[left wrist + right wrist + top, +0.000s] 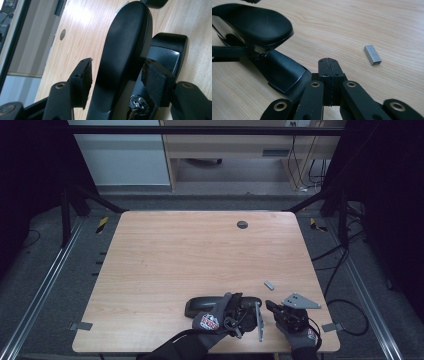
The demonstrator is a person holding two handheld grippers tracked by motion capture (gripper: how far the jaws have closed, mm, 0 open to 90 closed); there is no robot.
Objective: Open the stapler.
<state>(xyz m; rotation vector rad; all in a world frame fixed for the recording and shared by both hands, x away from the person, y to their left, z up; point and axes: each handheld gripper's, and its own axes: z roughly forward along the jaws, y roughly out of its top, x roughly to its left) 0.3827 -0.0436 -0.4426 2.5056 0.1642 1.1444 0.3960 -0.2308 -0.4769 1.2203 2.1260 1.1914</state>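
A black stapler (pixel 202 305) lies near the table's front edge, its top arm (pixel 254 25) raised off its base (pixel 284 75). My left gripper (pixel 231 307) reaches it from the right. In the left gripper view the jaws stand on either side of the top arm (pixel 125 45), and my left gripper (pixel 116 80) is shut on it. The right pad (pixel 155 82) presses its side. My right gripper (pixel 272 306) sits just right of the stapler, shut with nothing between its fingers (pixel 329 67). A small grey staple strip (pixel 372 54) lies on the wood beyond it (pixel 269 284).
The wooden table (pixel 200 255) has a round cable hole (pixel 242 224) at its far middle. Black frame rails and cables run along both sides on the floor. A desk stands behind the table.
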